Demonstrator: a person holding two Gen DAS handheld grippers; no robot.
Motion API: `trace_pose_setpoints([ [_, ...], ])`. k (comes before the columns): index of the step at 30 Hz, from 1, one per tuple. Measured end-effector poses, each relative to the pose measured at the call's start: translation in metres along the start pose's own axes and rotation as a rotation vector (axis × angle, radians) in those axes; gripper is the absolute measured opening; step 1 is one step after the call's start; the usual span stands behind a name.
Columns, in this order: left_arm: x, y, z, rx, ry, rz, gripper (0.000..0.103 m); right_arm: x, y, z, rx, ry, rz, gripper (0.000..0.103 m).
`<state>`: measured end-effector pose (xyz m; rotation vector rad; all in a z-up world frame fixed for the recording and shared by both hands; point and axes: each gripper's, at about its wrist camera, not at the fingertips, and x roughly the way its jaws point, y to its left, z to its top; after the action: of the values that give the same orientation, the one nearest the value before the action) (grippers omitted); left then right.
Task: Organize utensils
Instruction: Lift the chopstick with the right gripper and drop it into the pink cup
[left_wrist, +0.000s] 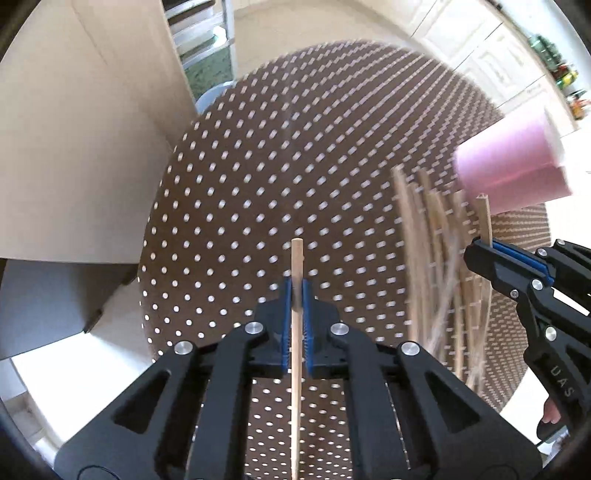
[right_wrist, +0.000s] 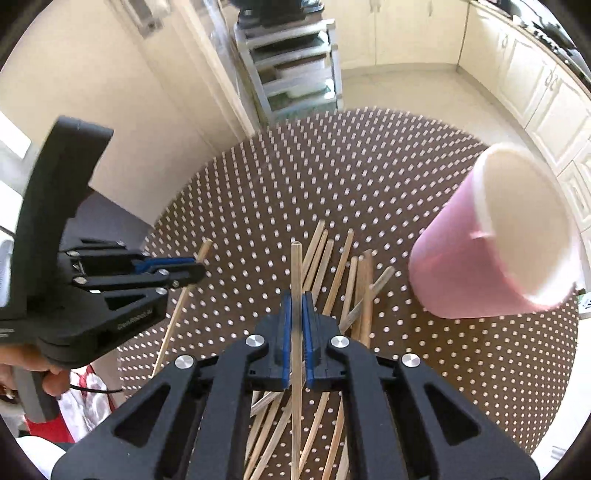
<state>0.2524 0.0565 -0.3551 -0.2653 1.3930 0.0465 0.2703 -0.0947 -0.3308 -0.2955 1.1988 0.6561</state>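
The left gripper (left_wrist: 297, 295) has its fingers clamped on one chopstick (left_wrist: 296, 258). The right gripper (right_wrist: 296, 306) pinches another chopstick (right_wrist: 296, 266) above the pile of chopsticks (right_wrist: 343, 269) beside the pink cup (right_wrist: 461, 266) on the table (right_wrist: 369, 177).

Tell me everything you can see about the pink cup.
The pink cup is a plain, smooth cup, plastic by the look, with a pale white inside and a pale rim. It stands upright on the brown dotted table, mouth open and seemingly empty. It sits to the right of the loose chopsticks, apart from them. Neither gripper touches it; each is shut on a single chopstick.
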Motion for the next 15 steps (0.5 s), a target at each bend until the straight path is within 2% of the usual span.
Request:
trace_pose_setpoints([
  [4,-0.034,-0.006,-0.003,0.018,-0.056,-0.068,0.006,-0.036,-0.001,0.001,0.02,-0.065,-0.008,0.004],
  [15,-0.147,-0.042,0.001,0.179,-0.293,-0.229,0.006,-0.139,-0.005,-0.008,0.093,-0.257,-0.064,0.004],
])
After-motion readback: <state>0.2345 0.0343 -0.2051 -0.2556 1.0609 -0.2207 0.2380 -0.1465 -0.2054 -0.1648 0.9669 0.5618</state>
